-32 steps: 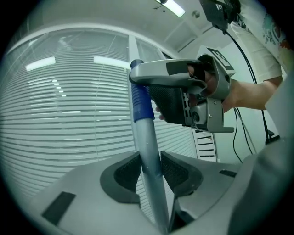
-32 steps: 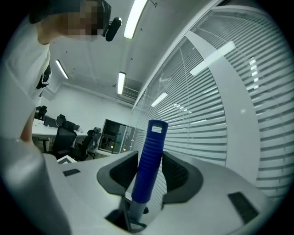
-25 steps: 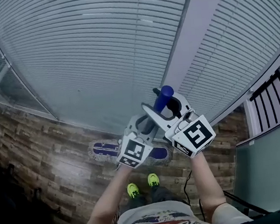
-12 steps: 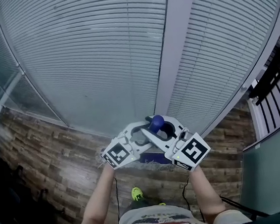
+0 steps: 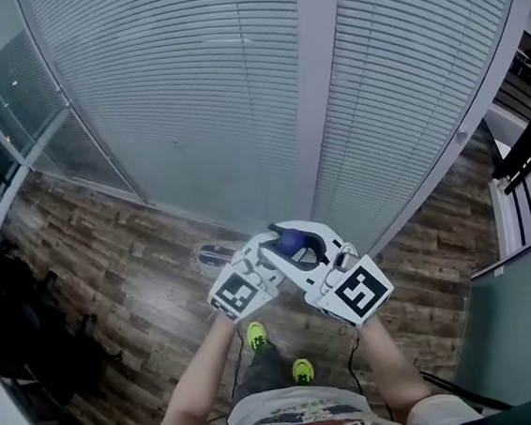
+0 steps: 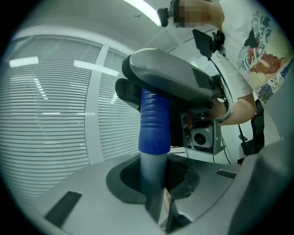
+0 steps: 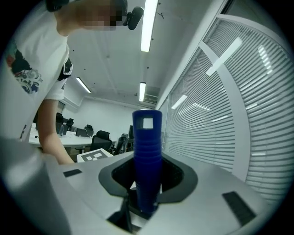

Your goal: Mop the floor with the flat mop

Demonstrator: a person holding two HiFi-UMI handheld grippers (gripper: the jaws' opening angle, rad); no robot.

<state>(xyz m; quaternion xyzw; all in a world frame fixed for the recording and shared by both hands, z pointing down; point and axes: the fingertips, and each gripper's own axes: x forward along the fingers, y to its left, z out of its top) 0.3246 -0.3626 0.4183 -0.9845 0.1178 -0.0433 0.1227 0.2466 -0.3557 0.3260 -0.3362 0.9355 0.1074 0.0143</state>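
Ahead, a wall of slatted blinds (image 5: 169, 104) is filling most of the head view, with a pale pillar (image 5: 323, 87) running down through it, and the wooden floor (image 5: 101, 262) is stretching along its foot. Lower down, the person's forearms (image 5: 203, 383) are reaching forward side by side, each hand carrying a tool. The left tool (image 5: 272, 258) is clamping the grey shaft (image 6: 151, 179) of the flat mop (image 5: 292, 242) just under its blue grip (image 7: 147, 151); its jaws have just been closing, and the shaft is standing between them with the pads pressing on it. The right tool (image 5: 299, 239) is sitting just above the left one, clenching the ribbed blue grip near its top end; its jaws have likewise just been closing, with that grip caught between them. Both tools are meeting at the handle from opposite sides, their marker cubes (image 5: 359, 293) facing up toward the head camera. The mop head (image 5: 215, 255) is lying on the floor close to the foot of the blinds, only its left end peeking out past the left tool. Two yellow-green shoes (image 5: 256, 335) are standing on the boards beneath the tools.
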